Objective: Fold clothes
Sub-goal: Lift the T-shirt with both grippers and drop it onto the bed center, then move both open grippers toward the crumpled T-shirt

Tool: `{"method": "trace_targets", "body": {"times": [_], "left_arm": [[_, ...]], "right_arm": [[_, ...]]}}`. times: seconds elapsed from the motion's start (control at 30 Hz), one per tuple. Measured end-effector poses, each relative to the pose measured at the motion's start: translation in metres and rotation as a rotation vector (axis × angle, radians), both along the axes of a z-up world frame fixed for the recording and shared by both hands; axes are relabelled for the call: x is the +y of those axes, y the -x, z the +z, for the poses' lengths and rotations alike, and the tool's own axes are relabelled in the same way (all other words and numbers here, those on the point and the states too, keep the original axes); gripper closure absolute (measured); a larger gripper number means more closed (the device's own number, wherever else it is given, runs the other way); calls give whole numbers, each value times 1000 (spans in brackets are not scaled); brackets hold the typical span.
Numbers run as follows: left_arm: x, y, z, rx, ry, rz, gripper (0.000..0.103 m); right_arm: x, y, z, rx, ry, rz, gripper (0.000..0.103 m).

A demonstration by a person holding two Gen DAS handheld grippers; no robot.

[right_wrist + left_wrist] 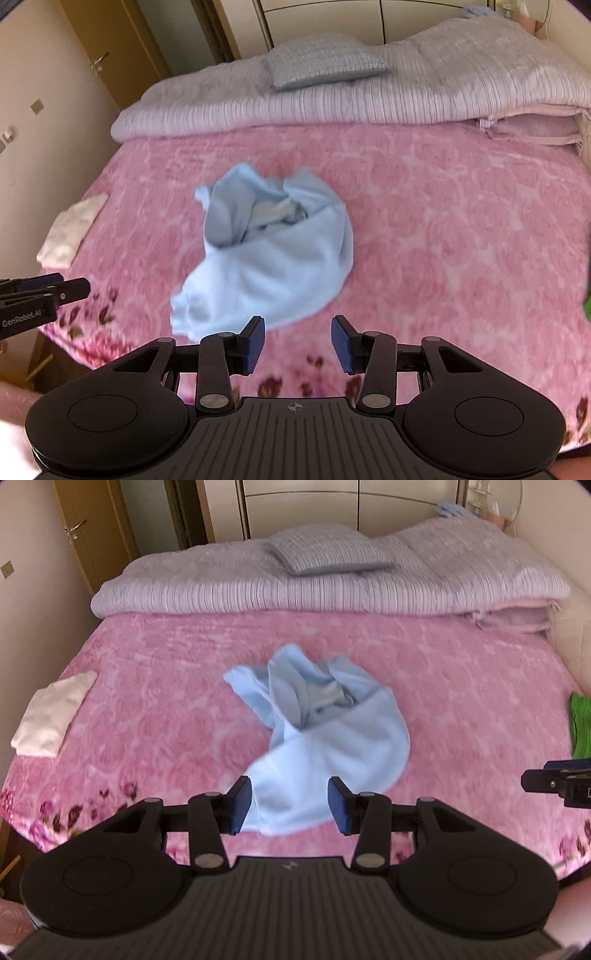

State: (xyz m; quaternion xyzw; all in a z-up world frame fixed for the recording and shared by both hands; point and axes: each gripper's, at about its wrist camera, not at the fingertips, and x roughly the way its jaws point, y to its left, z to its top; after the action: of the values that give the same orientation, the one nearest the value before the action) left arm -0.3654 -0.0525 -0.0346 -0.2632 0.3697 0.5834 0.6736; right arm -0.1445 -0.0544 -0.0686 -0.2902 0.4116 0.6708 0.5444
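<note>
A pink floral bed point(461, 686) fills the room; wardrobe point(303, 506) at twelve o'clock, wooden door point(88, 528) at eleven.

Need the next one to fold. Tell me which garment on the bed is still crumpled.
The light blue garment heaped mid-bed on the pink floral bedspread. The white cloth at the left edge already lies folded flat.

The light blue garment point(325, 734) is blurred, its type unclear. Right of it, a green cloth point(580, 725) is cut by the edge. Left, the white folded cloth point(72, 230) is too smeared to identify.
</note>
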Motion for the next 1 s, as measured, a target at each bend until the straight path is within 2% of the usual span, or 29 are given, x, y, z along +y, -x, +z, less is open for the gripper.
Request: {"method": "trace_targets", "body": {"times": [0.23,0.57,1.0], "left_arm": [[-52,-8,-7,42,-1,11,62],[-108,-9,-10,46,-1,14,62],[-131,-17,-3,56,2,20,61]], "right_arm": [[-47,-7,9,-10,23,-26,59],[-94,-3,12,-21,9,-3,59],[-113,-12,16,-5,4,-4,59]]}}
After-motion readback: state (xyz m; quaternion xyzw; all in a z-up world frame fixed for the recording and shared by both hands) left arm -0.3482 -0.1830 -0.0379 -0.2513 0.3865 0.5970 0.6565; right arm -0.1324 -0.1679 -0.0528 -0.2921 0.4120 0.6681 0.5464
